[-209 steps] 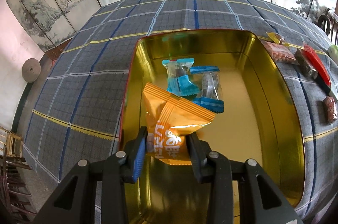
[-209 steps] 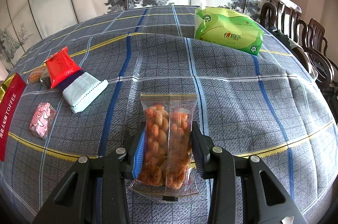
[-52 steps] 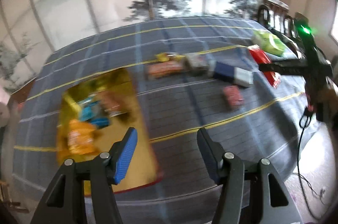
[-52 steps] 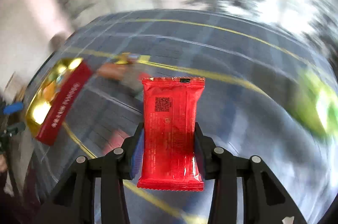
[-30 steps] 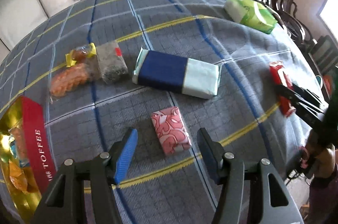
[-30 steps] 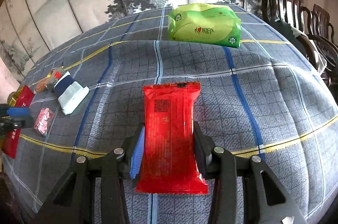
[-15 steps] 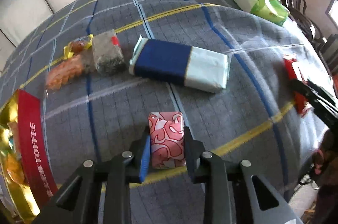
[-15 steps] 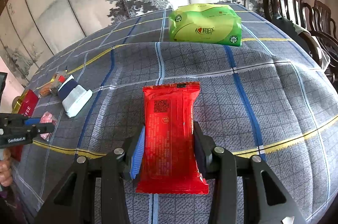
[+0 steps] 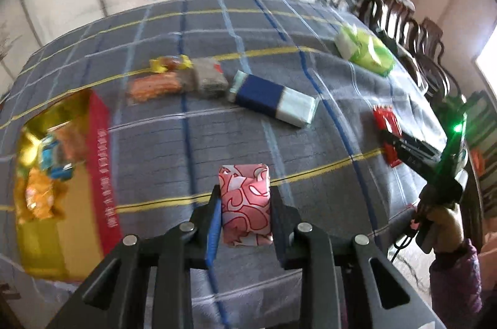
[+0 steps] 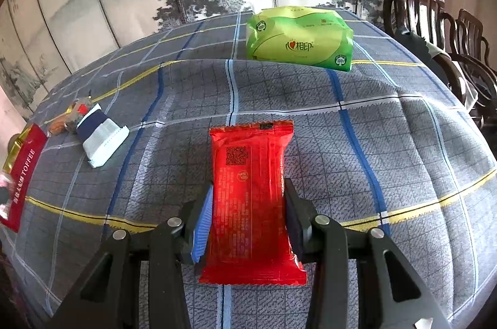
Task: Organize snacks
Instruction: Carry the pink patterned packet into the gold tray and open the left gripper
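On top of the big bench (image 10: pixel 388 142), covered with a blue checked cloth, snacks lie spread out. At its left end sits the gold tin (image 9: pixel 40 223) with red sides, and a few snacks are already inside: an orange pack and some blue ones, all blurry. So the job looks partly done.

A green tissue pack (image 10: pixel 299 38) rests at the far side; it may not be a snack at all. A long blue and white pack (image 9: pixel 273 102) lies in the middle, and beside it a grey pack (image 9: pixel 209 79), an orange snack bag (image 9: pixel 153 87) and a small yellow candy (image 9: pixel 169 63) sit close together. These are left to put away.

The right gripper (image 10: pixel 248 220) has its fingers squeezed on a red packet (image 10: pixel 251 189), well apart from the tin. The left gripper (image 9: pixel 245 220) has its fingers squeezed on a small pink packet (image 9: pixel 245 201), nearer the tin. Both likely go in the tin next.
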